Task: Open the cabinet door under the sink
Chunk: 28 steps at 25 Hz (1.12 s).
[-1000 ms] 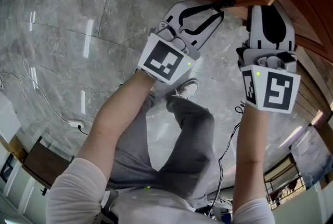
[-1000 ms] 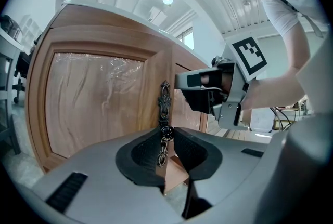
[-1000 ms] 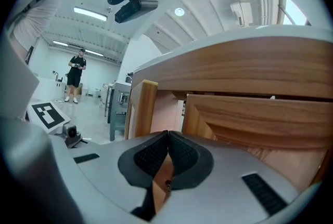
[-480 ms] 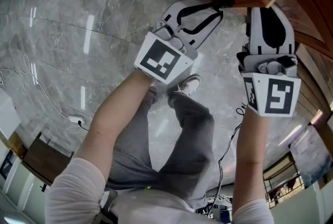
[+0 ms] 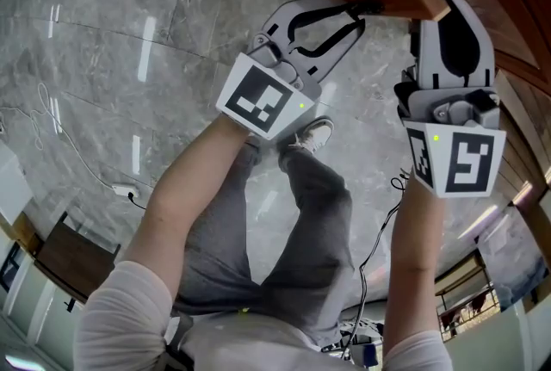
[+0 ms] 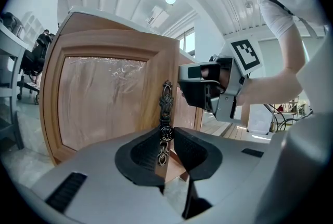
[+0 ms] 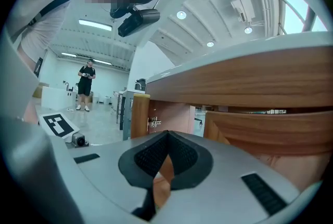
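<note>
Left tongs are pinching the little metal handle mid-frame on the probably heavy, stiff door; right tongs are hanging closed, empty.

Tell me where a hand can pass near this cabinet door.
Free: the marble floor left of the left gripper, bordered below by the white cable. Crowded: the door edge, where that gripper grips the handle with the right gripper close beside it, and the person's legs below.
</note>
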{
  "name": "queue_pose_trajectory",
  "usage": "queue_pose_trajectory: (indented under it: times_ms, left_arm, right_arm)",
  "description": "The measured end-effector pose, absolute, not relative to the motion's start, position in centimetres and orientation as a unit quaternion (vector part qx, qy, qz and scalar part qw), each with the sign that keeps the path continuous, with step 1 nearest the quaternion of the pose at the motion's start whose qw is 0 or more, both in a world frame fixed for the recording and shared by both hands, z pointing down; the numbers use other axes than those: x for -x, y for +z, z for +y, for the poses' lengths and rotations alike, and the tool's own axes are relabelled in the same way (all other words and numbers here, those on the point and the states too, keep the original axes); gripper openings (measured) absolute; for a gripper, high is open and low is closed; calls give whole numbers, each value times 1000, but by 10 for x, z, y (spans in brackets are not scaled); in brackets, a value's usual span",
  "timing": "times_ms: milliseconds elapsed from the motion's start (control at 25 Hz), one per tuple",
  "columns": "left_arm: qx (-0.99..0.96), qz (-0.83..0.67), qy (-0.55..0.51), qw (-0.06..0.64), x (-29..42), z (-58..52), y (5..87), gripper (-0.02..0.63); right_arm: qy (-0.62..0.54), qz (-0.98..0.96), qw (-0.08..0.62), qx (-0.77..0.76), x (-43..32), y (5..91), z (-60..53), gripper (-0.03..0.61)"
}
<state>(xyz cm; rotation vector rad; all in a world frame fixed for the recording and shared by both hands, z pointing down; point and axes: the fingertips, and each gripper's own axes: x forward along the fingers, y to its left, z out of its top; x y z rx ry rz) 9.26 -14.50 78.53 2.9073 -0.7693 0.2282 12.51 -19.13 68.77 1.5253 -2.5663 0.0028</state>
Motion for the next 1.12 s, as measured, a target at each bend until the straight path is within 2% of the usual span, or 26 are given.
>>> queue_pose_trajectory:
  times_ms: [680,1120]
  left_arm:
    - [-954,-268,99,87,-44,-116,785,91]
    - [-948,-288,112,76,-8,-99,780,92]
  right_arm:
    - [27,-873,90,-478,-74,697,-153,29]
    - [35,-875,97,-473,-42,693,-142,29]
